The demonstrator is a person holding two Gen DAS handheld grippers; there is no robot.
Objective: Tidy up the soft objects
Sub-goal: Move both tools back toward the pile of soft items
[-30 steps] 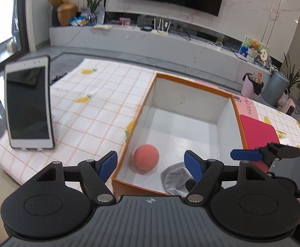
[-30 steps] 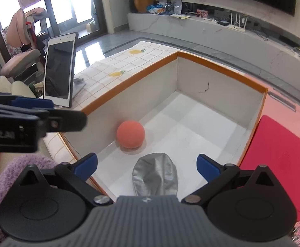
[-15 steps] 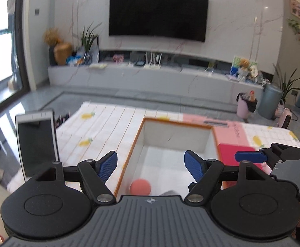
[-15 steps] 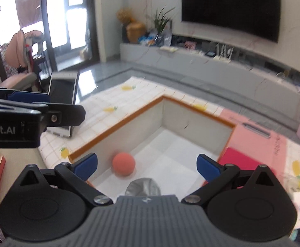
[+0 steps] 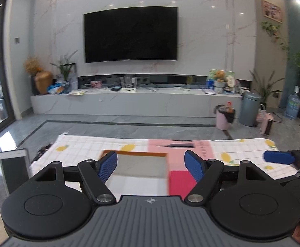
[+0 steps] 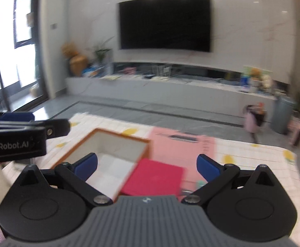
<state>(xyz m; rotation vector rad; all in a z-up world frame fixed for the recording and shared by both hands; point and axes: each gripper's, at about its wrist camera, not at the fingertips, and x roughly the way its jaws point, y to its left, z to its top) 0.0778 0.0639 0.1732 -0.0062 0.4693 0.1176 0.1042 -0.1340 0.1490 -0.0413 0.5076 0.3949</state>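
The orange-rimmed white box (image 5: 141, 170) (image 6: 113, 156) stands on the checked tablecloth, low in both views. Its floor is mostly hidden behind my gripper bodies, so the orange ball and the grey soft object are out of sight. My left gripper (image 5: 151, 165) is open and empty, held high and back from the box. My right gripper (image 6: 147, 167) is open and empty too, over the box's near right corner and a red mat (image 6: 154, 179). The left gripper also shows at the left of the right wrist view (image 6: 26, 131).
A red mat (image 5: 178, 182) lies right of the box, a pink mat (image 5: 181, 146) beyond it. A white tablet (image 5: 14, 166) stands at the table's left edge. The TV wall, a low cabinet, bins (image 5: 250, 108) and plants lie beyond the table.
Both grippers have risen and tilted up away from the box. The ball and the grey object have dropped out of view. Both stay open.
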